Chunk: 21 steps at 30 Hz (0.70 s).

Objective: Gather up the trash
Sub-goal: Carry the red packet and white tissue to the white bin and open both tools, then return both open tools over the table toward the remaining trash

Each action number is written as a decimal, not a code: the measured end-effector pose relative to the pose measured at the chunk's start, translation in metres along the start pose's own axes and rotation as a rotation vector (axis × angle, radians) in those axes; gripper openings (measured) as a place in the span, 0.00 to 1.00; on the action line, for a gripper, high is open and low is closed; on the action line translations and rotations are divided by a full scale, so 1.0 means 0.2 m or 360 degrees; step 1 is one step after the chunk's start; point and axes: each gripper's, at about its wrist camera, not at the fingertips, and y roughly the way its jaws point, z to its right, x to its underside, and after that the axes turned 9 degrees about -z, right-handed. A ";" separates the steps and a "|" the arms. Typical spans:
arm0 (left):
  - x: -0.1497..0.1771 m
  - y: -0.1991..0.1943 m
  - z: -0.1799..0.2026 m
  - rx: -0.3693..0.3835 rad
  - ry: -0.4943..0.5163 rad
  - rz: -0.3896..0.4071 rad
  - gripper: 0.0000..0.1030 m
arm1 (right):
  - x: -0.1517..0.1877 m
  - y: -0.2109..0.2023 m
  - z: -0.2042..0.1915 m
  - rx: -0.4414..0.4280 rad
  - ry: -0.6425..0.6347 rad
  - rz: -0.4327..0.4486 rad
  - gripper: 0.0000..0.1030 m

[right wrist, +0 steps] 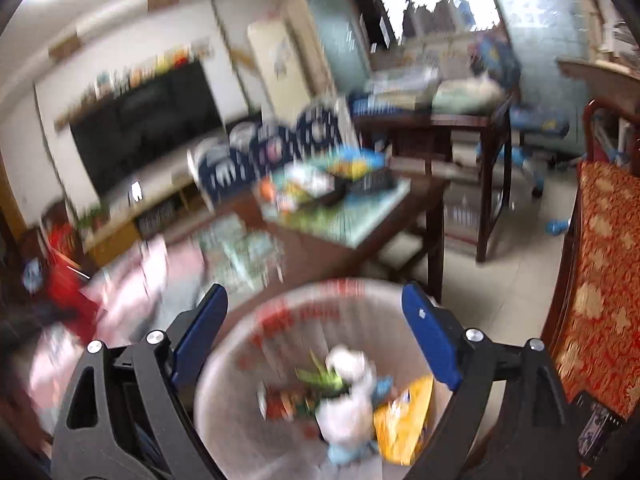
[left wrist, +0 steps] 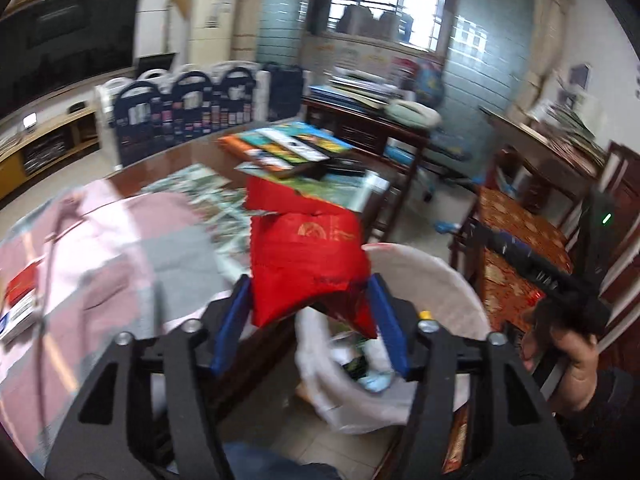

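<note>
A red plastic bag [left wrist: 304,264] hangs between the blue pads [left wrist: 236,320] of my left gripper [left wrist: 310,312], above the near rim of a white-lined trash bin [left wrist: 432,280]. The jaws stand apart and the bag's left edge falls clear of the slanting left pad, so it sits loosely. My right gripper [right wrist: 316,320] is open wide with nothing between its fingers, directly over the bin [right wrist: 240,360]. Inside lie a white crumpled tissue [right wrist: 348,364], a green scrap and a yellow wrapper [right wrist: 404,412].
A wooden table with a pink cloth [left wrist: 100,260] and a stack of books [left wrist: 288,148] stands left of the bin. A chair with a red-gold cushion [right wrist: 600,260] is at the right. A hand [left wrist: 568,352] holds the other gripper's black body there.
</note>
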 end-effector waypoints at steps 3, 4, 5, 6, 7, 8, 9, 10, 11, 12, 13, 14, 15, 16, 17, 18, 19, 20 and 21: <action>-0.06 0.17 0.17 -0.0046 0.0067 -0.0105 0.83 | -0.09 -0.06 -0.02 -0.0041 -0.0012 0.0072 0.87; -0.06 0.20 0.18 -0.0101 0.0067 -0.0117 0.83 | -0.12 -0.07 -0.06 -0.0064 -0.0035 0.0076 0.87; -0.05 0.21 0.16 -0.0144 0.0041 -0.0131 0.83 | -0.12 -0.07 -0.08 -0.0079 -0.0056 0.0073 0.87; -0.03 0.19 0.11 -0.0139 -0.0018 -0.0132 0.83 | -0.12 -0.07 -0.11 -0.0098 -0.0086 0.0068 0.87; -0.02 0.16 0.05 -0.0130 -0.0062 -0.0124 0.84 | -0.11 -0.05 -0.15 -0.0116 -0.0124 0.0056 0.87; 0.02 0.10 -0.02 -0.0139 -0.0110 -0.0107 0.84 | -0.09 -0.03 -0.20 -0.0134 -0.0161 0.0041 0.87; 0.05 0.03 -0.11 -0.0187 -0.0163 -0.0077 0.85 | -0.07 -0.02 -0.24 -0.0160 -0.0186 0.0023 0.87; 0.07 -0.02 -0.17 -0.0228 -0.0196 -0.0051 0.86 | -0.05 0.00 -0.30 -0.0189 -0.0206 -0.0004 0.87; 0.11 -0.12 -0.27 -0.0285 -0.0238 -0.0008 0.86 | -0.03 0.02 -0.35 -0.0218 -0.0226 -0.0038 0.87; 0.17 -0.23 -0.38 -0.0371 -0.0283 0.0039 0.88 | -0.01 0.05 -0.41 -0.0253 -0.0248 -0.0074 0.87; 0.21 -0.31 -0.44 -0.0431 -0.0308 0.0068 0.89 | 0.01 0.07 -0.48 -0.0291 -0.0270 -0.0104 0.87; 0.25 -0.40 -0.52 -0.0518 -0.0340 0.0106 0.89 | 0.04 0.10 -0.57 -0.0337 -0.0294 -0.0134 0.87; 0.33 -0.52 -0.62 -0.0645 -0.0380 0.0149 0.90 | 0.06 0.12 -0.63 -0.0368 -0.0311 -0.0152 0.87; 0.39 -0.60 -0.70 -0.0739 -0.0418 0.0175 0.91 | 0.09 0.14 -0.74 -0.0436 -0.0346 -0.0179 0.87; 0.43 -0.68 -0.75 -0.0815 -0.0458 0.0196 0.91 | 0.11 0.15 -0.83 -0.0484 -0.0386 -0.0192 0.87; 0.51 -0.78 -0.84 -0.0899 -0.0519 0.0224 0.91 | 0.13 0.16 -0.92 -0.0524 -0.0430 -0.0198 0.87; 0.57 -0.87 -0.90 -0.0967 -0.0576 0.0250 0.91 | 0.15 0.17 -1.04 -0.0585 -0.0484 -0.0204 0.87; 0.65 -0.96 -0.97 -0.1060 -0.0642 0.0275 0.91 | 0.18 0.18 -1.14 -0.0639 -0.0527 -0.0213 0.87; 0.71 -1.03 -1.03 -0.1123 -0.0686 0.0291 0.91 | 0.21 0.18 -1.26 -0.0693 -0.0591 -0.0219 0.87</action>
